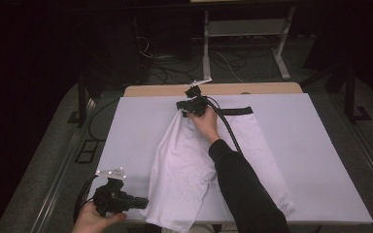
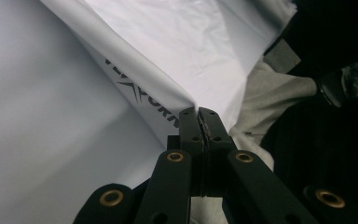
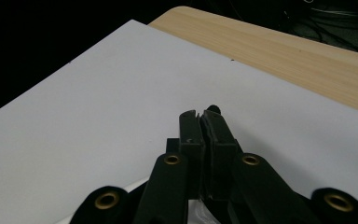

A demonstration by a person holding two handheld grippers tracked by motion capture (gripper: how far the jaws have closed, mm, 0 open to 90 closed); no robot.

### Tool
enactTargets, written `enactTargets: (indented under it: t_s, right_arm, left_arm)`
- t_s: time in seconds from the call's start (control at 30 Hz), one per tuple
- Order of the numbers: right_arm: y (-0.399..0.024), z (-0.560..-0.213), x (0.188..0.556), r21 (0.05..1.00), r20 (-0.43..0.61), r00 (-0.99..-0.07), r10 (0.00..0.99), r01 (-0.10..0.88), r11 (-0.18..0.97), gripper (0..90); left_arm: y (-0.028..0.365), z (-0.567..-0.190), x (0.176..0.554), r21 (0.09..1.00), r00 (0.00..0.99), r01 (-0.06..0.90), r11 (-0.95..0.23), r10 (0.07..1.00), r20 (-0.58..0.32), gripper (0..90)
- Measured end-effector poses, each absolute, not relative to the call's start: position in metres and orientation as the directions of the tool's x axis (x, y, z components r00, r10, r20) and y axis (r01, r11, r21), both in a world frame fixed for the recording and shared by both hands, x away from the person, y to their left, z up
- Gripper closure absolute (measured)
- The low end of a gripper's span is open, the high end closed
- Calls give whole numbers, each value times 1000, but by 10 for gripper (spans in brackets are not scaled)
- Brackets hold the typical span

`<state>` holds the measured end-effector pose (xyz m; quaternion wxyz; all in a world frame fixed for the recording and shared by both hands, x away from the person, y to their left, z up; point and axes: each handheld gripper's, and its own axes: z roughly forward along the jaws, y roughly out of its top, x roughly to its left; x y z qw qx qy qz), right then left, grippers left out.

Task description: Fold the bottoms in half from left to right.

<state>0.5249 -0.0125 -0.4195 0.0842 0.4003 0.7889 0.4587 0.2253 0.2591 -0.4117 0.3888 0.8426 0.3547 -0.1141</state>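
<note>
White shorts (image 1: 189, 160) with a black waistband (image 1: 235, 111) lie across the white-covered table (image 1: 311, 145). My right gripper (image 1: 182, 106) is at the waistband's left end, shut on it, and the cloth rises in a fold toward it. In the right gripper view its jaws (image 3: 200, 114) are pressed together, with a sliver of white cloth low between them. Near the front left edge, my left gripper (image 1: 144, 202) is shut on the hem of one leg. In the left gripper view its closed jaws (image 2: 199, 112) pinch the cloth's edge next to dark printed lettering (image 2: 142, 93).
A bare wooden strip (image 1: 155, 90) runs along the table's far edge, seen also in the right gripper view (image 3: 284, 51). Behind the table are a metal frame (image 1: 243, 29) and floor cables (image 1: 170, 73). The person's dark sleeve (image 1: 245, 189) crosses the shorts.
</note>
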Motion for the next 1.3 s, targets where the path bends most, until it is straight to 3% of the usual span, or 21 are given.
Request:
enactTargets:
  t_s: [0.57, 1.3]
  right_arm:
    - [-31, -407, 524, 800, 222, -669, 709, 541, 260, 857]
    - [-55, -393, 522, 810, 213, -670, 711, 528, 255, 857]
  left_arm:
    - [216, -394, 221, 642, 830, 558, -526, 359, -428, 884]
    - [176, -383, 223, 735, 909, 416, -536, 210, -361, 884]
